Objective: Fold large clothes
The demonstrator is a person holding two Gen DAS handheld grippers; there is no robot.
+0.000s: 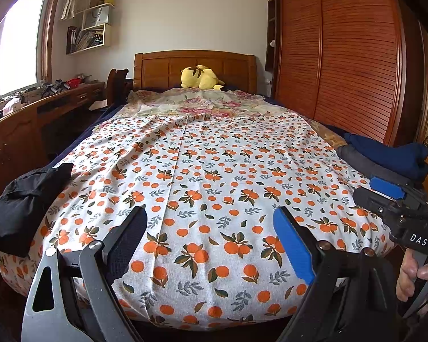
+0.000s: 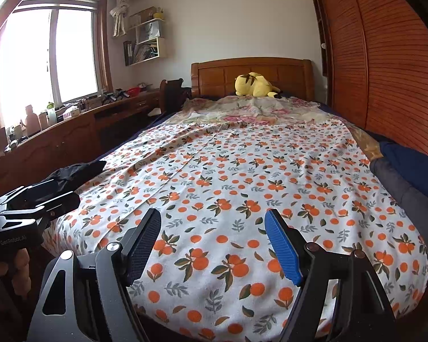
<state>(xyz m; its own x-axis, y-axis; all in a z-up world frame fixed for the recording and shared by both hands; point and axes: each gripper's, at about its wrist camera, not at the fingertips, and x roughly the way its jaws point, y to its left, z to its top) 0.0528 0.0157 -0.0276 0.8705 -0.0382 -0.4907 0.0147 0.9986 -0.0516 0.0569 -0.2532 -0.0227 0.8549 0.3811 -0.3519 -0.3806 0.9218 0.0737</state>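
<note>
Black, crumpled garment [image 1: 25,199] sits at left of frame on the bed's [image 1: 202,176] edge; soft, light, floppy stuff, so I'd grab a hem or shoulder. Left hand-held gripper [image 1: 211,245] and right hand-held gripper [image 2: 212,245] both gape, holding nothing.

Home bedroom. Wooden bed with headboard [image 1: 195,67] at far wall, orange-print sheet [image 1: 214,185] spread over it, floral blanket [image 1: 202,104] beyond that, yellow plush [image 1: 201,77] at the head. Right side: slatted wooden wardrobe [image 1: 342,57]. Left side: window [image 2: 45,57] with tied-back curtain [image 2: 121,14], long wooden desk [image 2: 80,131] under it cluttered with bottles and small stuff, wall shelves [image 2: 147,41] with books and a bag. Dark clothes piled on both near edges of the bed: black [image 1: 22,196] left, navy [image 1: 391,154] right.
</note>
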